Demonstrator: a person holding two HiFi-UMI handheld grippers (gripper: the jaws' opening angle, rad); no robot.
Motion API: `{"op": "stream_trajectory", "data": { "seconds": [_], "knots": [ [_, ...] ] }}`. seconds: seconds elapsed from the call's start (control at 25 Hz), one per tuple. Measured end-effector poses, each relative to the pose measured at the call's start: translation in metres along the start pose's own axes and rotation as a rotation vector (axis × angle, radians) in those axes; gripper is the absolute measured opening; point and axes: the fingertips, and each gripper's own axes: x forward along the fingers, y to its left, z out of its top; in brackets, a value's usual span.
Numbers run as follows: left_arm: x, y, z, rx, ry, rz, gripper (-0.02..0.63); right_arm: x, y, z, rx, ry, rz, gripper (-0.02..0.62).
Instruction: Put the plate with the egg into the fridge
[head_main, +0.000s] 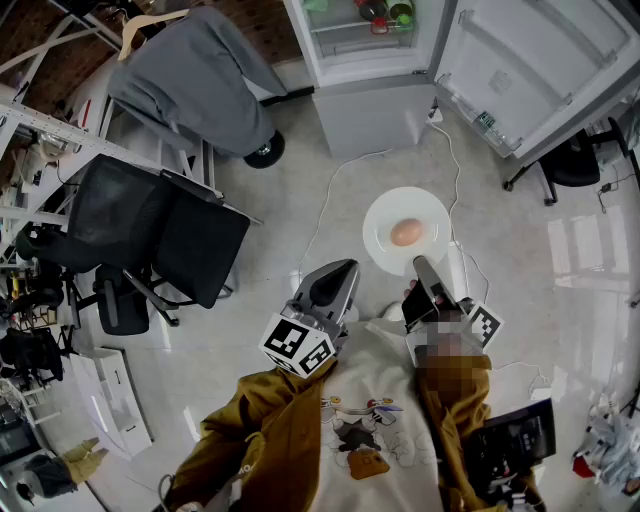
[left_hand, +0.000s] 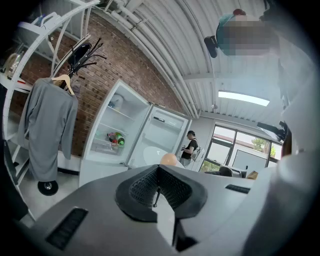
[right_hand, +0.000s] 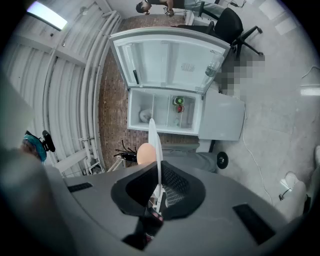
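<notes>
- Right gripper (head_main: 421, 264): jaws pinch the near rim of the plate (head_main: 380, 238), which is held above the floor.
- Egg (head_main: 405, 232) sits mid-plate.
- Left gripper (head_main: 343, 270): jaws pressed together with nothing between them, just left of the plate and not touching it.
- Fridge (head_main: 372, 115) stands ahead, well apart from the plate, its door (head_main: 530, 70) swung wide to the right, with bottles (head_main: 388, 12) on a shelf.
- Chair (head_main: 165, 230) and coat (head_main: 190, 85) are off to the left.

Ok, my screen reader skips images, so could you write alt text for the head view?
The right claw grips the rim of a white plate carrying a brown egg, held above the floor before an open fridge. The left claw, shut and empty, hovers beside it.
</notes>
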Motion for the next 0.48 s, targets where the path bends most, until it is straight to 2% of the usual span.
{"op": "stream_trajectory", "data": {
  "seconds": [0.16,0.48],
  "knots": [
    [-0.001,-0.004,-0.003,-0.005,-0.005,0.025,0.008,-0.007,0.001,0.001,0.005,0.005,0.007,0.02],
    [0.002,-0.029,-0.013,0.009,-0.004,0.014,0.008,-0.031,0.004,0.01,0.025,-0.011,0.047,0.021]
  ]
}}
